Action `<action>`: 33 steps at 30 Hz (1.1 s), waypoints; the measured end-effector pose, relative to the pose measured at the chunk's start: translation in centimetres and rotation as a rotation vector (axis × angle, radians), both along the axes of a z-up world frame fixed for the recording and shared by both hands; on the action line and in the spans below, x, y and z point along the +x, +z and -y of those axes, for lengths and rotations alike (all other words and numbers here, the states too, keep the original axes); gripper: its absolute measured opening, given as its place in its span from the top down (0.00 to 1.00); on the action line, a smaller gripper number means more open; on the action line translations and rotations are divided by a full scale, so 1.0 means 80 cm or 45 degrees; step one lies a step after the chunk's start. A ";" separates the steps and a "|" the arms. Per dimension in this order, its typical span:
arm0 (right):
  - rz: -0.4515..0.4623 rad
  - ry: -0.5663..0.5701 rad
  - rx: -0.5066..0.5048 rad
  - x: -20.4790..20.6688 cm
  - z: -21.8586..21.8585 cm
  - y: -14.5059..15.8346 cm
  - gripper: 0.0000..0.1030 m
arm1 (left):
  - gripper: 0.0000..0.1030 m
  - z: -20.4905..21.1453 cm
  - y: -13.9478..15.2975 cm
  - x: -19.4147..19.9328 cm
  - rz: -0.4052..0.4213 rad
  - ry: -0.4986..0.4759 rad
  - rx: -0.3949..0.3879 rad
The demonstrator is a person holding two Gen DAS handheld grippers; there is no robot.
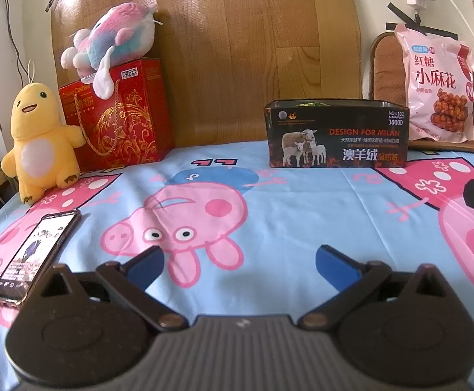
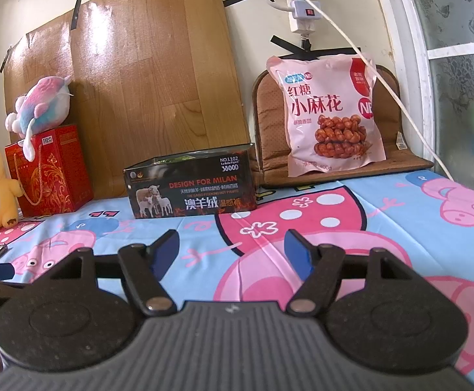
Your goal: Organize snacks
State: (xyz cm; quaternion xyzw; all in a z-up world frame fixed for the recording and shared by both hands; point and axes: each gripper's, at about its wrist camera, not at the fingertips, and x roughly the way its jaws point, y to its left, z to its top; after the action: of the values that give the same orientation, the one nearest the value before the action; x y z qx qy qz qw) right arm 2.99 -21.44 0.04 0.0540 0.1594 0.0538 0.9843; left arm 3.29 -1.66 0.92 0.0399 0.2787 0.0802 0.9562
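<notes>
At the far left, a yellow plush toy [image 1: 41, 145] stands on the cartoon-pig sheet [image 1: 285, 202] that covers the surface. Just beside it a red gift box [image 1: 119, 114] with gold ornament stands against a wood-grain panel [image 1: 237, 49], and a pink-and-blue plush [image 1: 113, 39] lies on top of the box. A phone [image 1: 35, 254] with its screen lit lies flat on the sheet in front of the yellow toy.

Lower in the left wrist view, the left gripper [image 1: 238, 262] hovers over the sheet with its blue-padded jaws spread wide and nothing between them.

Further right, an open dark tin [image 1: 336, 133] printed with sheep stands near the panel; something green shows above its rim, though what it is cannot be made out. To the right of the tin, a pink snack bag [image 2: 328, 114] stands propped upright against a brown cushion [image 2: 266, 123], well apart from both grippers. A white cable [image 2: 367, 65] crosses in front of the bag.

The right gripper [image 2: 232, 251] also hangs above the sheet, jaws parted and empty, pointing between the tin and the bag.
</notes>
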 end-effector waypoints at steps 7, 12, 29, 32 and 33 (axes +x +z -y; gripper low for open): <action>0.000 -0.001 0.002 0.000 0.000 0.000 0.29 | 0.00 -0.003 0.000 0.001 -0.010 0.002 -0.025; 0.000 0.000 0.001 0.000 0.000 0.000 0.29 | 0.00 -0.005 -0.001 0.003 -0.030 0.006 -0.038; 0.000 0.000 0.001 0.000 0.000 0.000 0.28 | 0.00 -0.010 -0.004 0.011 -0.080 0.014 -0.071; 0.000 0.000 0.001 0.000 0.000 0.000 0.28 | 0.00 -0.011 -0.005 0.013 -0.096 0.028 -0.073; 0.000 0.000 0.000 0.000 0.000 0.000 0.28 | 0.00 -0.011 -0.005 0.013 -0.097 0.028 -0.076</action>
State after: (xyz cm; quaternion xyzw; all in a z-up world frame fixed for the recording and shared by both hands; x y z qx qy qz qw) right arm 2.98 -21.42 0.05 0.0541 0.1593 0.0539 0.9843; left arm 4.34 -0.77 0.52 0.0113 0.3177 0.0808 0.9447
